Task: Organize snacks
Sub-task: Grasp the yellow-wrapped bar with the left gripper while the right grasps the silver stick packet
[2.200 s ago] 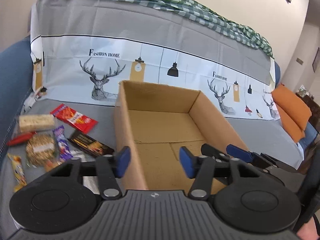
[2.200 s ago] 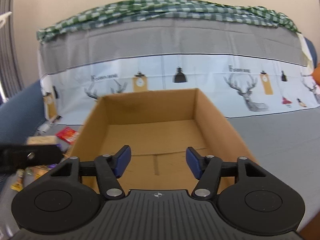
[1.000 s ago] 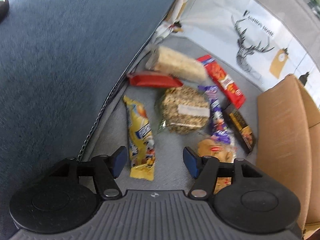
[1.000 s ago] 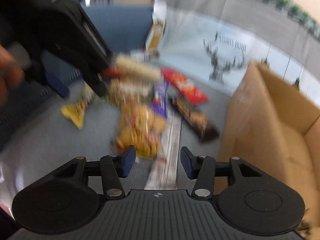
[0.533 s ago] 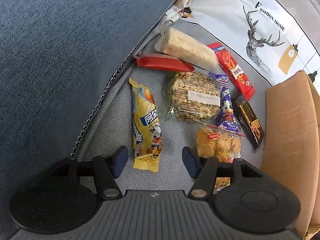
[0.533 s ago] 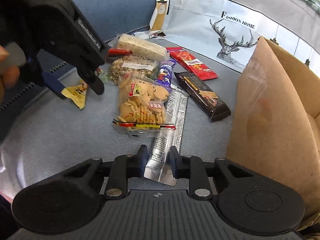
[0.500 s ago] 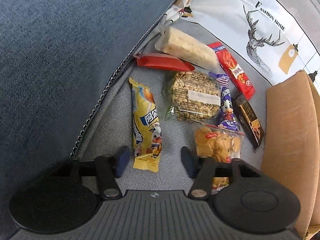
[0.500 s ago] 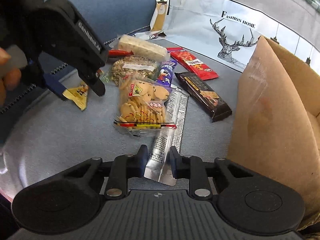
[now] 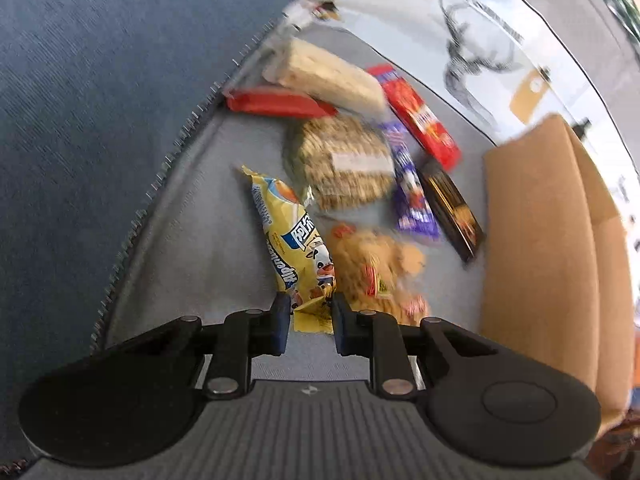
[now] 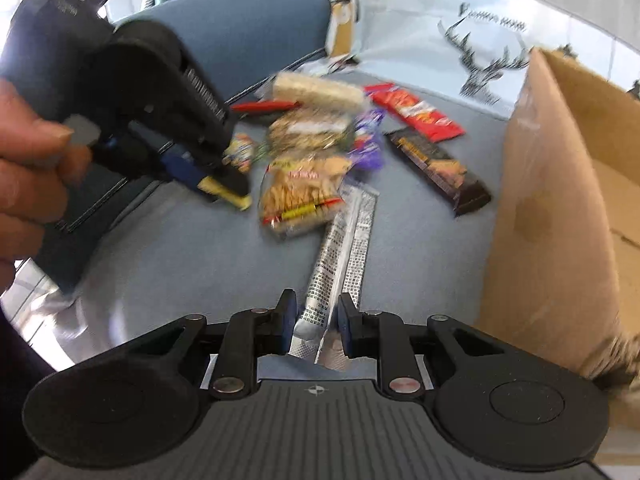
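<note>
My left gripper (image 9: pixel 307 318) is shut on the near end of a yellow snack packet (image 9: pixel 294 242) lying on the grey sofa seat; it also shows in the right wrist view (image 10: pixel 224 188). My right gripper (image 10: pixel 318 330) is shut on the near end of a silver foil packet (image 10: pixel 344 240). Between them lie a clear bag of biscuits (image 10: pixel 300 192), a round grain cake (image 9: pixel 344 162), a purple packet (image 9: pixel 410 192), a dark bar (image 10: pixel 438 170), a red packet (image 10: pixel 412 110), a pale puffed-rice bar (image 9: pixel 332 76) and a red stick (image 9: pixel 280 104).
An open cardboard box (image 10: pixel 560 208) stands on the seat right of the snacks; its left wall (image 9: pixel 536 248) is close to my grippers. The blue sofa arm (image 9: pixel 100 80) rises at the left. A deer-print cover (image 10: pixel 480 32) hangs over the backrest.
My left gripper has closed on the yellow packet's near end. My right gripper stays closed on the silver packet and has drawn back from the pile. Both views are motion-blurred.
</note>
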Tool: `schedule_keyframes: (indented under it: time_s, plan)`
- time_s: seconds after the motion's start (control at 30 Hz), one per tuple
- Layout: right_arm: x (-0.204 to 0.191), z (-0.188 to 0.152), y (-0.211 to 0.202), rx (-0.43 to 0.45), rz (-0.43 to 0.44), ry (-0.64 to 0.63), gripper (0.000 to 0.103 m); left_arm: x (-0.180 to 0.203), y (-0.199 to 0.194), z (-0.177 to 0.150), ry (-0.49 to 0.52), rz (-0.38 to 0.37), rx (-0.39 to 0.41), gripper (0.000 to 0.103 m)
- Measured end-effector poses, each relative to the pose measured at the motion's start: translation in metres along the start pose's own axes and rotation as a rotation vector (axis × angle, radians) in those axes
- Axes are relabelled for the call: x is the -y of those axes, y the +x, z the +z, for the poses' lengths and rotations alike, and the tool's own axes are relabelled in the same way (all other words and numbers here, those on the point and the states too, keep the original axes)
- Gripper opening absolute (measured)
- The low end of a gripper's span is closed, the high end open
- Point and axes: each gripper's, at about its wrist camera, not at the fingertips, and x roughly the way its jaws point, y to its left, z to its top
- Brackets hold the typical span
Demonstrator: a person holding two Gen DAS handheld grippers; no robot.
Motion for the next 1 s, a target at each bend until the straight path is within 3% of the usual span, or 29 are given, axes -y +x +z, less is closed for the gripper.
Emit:
schedule_keyframes:
  time_s: [0.1,0.13,0.2,0.23,0.4,0.77,0.83,0.93,1.0]
  plan:
    - [-0.001,0.001,0.000,0.015,-0.012,0.007,0.026,-0.001,0.001,-0.003,0.003,0.008,-0.020,0.027]
    - [0.000,0.003,0.001,0.026,-0.013,0.017,0.031,-0.003,0.000,-0.002,-0.012,0.011,-0.014,0.029]
    - [0.003,0.004,0.003,0.047,-0.015,0.040,0.040,-0.009,-0.003,0.000,-0.052,0.014,0.006,0.043]
    - [0.005,0.005,0.004,0.054,-0.015,0.051,0.042,-0.012,-0.004,0.001,-0.070,0.017,0.015,0.046]
    - [0.011,0.004,0.018,0.047,-0.027,0.078,0.045,-0.014,0.000,0.006,-0.091,0.049,0.014,0.054]
    - [0.011,0.004,0.028,0.040,-0.053,0.072,0.044,-0.003,0.013,0.012,-0.066,0.089,0.021,0.054]
    - [0.011,0.004,0.029,0.042,-0.062,0.070,0.040,0.000,0.015,0.011,-0.047,0.102,0.029,0.050]
    - [0.012,0.004,0.028,0.047,-0.069,0.064,0.033,0.002,0.016,0.011,-0.026,0.122,0.031,0.031]
    - [0.013,0.004,0.025,0.056,-0.073,0.070,0.029,0.001,0.016,0.011,-0.020,0.124,0.027,0.010]
